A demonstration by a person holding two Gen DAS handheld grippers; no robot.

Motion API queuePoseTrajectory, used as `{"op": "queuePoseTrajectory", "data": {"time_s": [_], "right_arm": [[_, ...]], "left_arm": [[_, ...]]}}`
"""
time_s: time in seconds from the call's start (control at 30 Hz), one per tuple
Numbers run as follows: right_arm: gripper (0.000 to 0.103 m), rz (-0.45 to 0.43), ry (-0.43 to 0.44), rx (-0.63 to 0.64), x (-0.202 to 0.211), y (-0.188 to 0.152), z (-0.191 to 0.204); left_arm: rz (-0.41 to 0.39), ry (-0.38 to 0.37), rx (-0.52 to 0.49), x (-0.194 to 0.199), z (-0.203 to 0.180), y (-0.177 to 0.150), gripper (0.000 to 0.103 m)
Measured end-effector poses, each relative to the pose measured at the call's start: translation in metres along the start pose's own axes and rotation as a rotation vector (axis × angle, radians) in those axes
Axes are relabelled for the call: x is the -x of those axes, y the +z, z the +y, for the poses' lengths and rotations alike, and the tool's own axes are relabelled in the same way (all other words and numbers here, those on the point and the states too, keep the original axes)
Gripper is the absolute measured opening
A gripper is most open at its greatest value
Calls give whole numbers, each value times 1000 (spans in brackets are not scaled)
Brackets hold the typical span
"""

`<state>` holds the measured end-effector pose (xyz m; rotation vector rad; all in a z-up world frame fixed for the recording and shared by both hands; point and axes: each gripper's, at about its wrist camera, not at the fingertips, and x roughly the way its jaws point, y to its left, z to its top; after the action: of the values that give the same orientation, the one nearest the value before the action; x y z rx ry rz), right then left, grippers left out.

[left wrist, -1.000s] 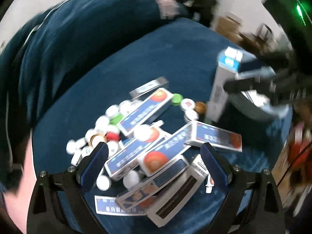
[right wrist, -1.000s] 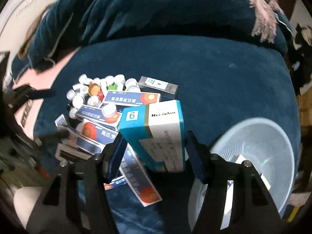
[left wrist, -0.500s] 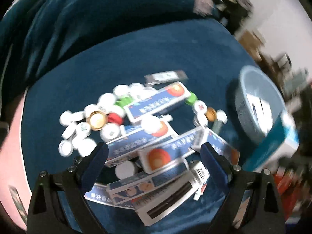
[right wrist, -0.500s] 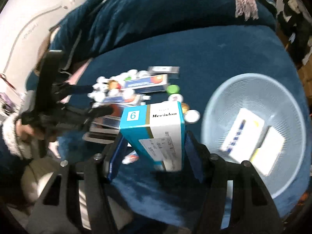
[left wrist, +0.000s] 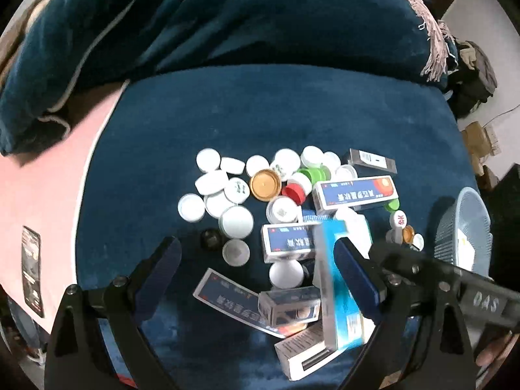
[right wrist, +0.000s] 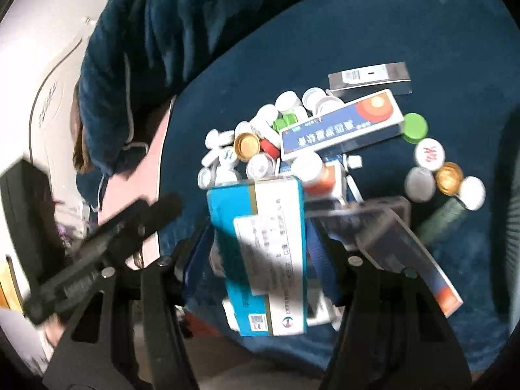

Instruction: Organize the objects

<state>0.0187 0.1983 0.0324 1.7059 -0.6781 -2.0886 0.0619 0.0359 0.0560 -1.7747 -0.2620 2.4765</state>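
Observation:
My right gripper (right wrist: 260, 253) is shut on a teal and white medicine box (right wrist: 266, 253), held tilted low over the pile. In the left wrist view that teal box (left wrist: 338, 286) stands just inside my left gripper's right finger (left wrist: 354, 269), with the right gripper's black body (left wrist: 455, 286) behind it. My left gripper (left wrist: 256, 260) is open over the pile, nothing pressed between its pads. Below lie several white bottle caps (left wrist: 211, 182), a gold cap (left wrist: 265, 184) and blue and white boxes with orange circles (left wrist: 356, 191) (right wrist: 341, 123).
A light blue basket (left wrist: 461, 227) with a box inside stands at the right edge of the dark blue cushion (left wrist: 260, 113). A crumpled blue blanket (left wrist: 227, 26) lies behind. A pink surface (left wrist: 48, 195) borders the left. A dark box (right wrist: 370, 76) lies at the pile's far side.
The right gripper has swung the teal box from beside the basket back over the pile and lower, close to the left gripper. Both grippers have rolled; the left has shifted across the pile.

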Motion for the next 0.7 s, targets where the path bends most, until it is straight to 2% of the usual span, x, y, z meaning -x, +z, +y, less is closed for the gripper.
{"op": "queuePoseTrajectory", "data": {"time_s": [0.03, 0.1, 0.17, 0.2, 0.3, 0.33, 0.43, 0.6, 0.7], "right_arm": [[63, 2, 0, -9, -2, 2, -2], [72, 15, 18, -21, -2, 3, -4], [76, -22, 13, 13, 11, -3, -5], [76, -37, -14, 45, 19, -7, -4], [76, -63, -169, 171, 32, -18, -4], [76, -52, -236, 217, 34, -24, -9], [76, 9, -360, 295, 27, -39, -30], [76, 91, -483, 385, 2, -57, -50], [74, 99, -509, 399, -5, -63, -57]], "left_arm": [[5, 1, 4, 0, 1, -1, 96], [8, 9, -7, 1, 0, -2, 96], [12, 8, -18, 0, -2, -4, 96], [17, 5, -26, -1, -4, -5, 96], [37, -10, -42, -5, -13, -6, 96], [46, -17, -44, -8, -16, -6, 96], [69, -30, -40, -16, -24, -6, 96], [146, -55, -30, -41, -44, -8, 96], [169, -47, -49, -52, -57, -10, 96]]}}
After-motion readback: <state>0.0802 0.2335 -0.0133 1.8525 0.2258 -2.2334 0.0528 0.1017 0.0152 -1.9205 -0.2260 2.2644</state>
